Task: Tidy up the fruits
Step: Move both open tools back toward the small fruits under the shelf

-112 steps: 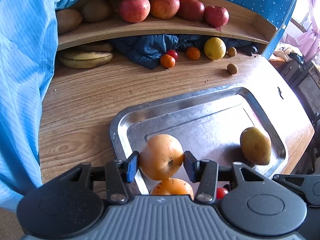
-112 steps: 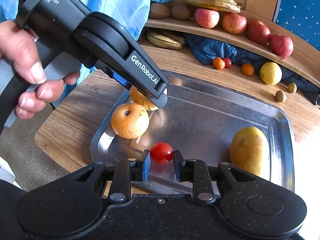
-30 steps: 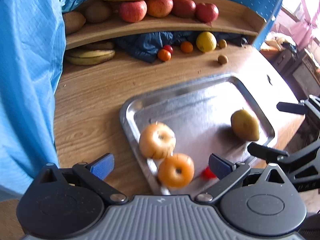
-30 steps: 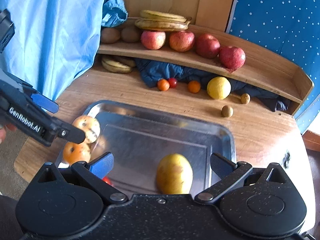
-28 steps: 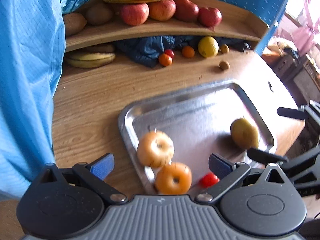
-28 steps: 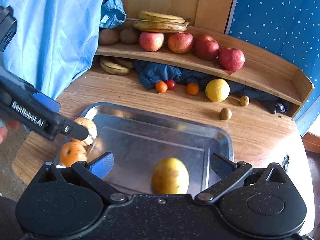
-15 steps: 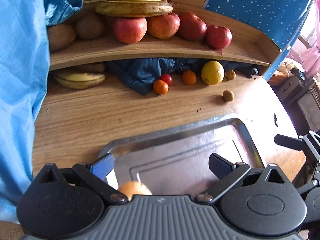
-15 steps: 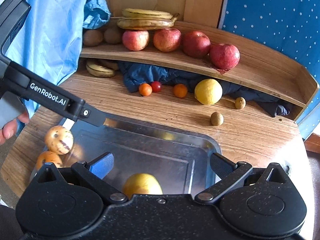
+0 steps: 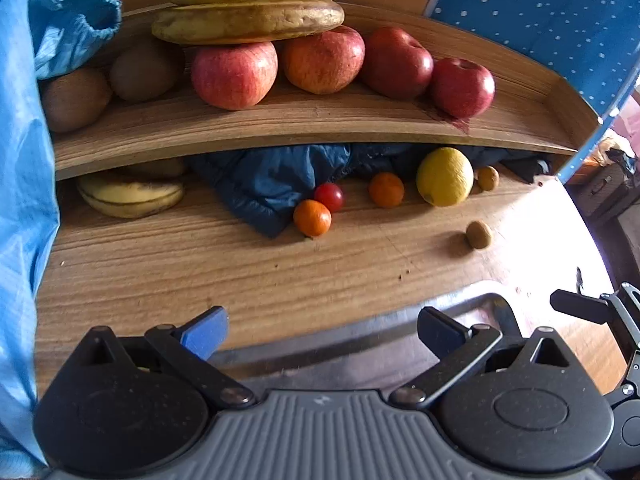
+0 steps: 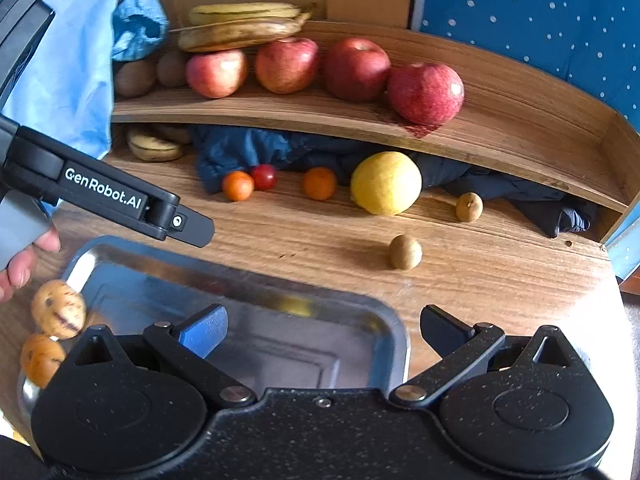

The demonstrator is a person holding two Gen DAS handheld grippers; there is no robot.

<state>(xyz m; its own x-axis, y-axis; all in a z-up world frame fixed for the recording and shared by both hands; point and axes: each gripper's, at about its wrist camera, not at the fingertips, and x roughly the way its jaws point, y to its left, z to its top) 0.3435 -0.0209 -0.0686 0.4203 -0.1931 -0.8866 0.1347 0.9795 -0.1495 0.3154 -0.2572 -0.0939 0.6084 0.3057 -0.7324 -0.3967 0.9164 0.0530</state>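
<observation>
With both jaws spread and empty, left gripper (image 9: 322,330) and right gripper (image 10: 322,328) hang over the steel tray (image 10: 280,300), facing loose tangerines (image 10: 238,185) and lemon (image 10: 386,182) mid-frame, likely next picks.

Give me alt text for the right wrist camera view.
Open right tongs hover over a metal tray on a wooden table, facing a lemon, small oranges and a cherry tomato. Four apples and bananas sit on the shelf above; the left tongs reach in from the left.
</observation>
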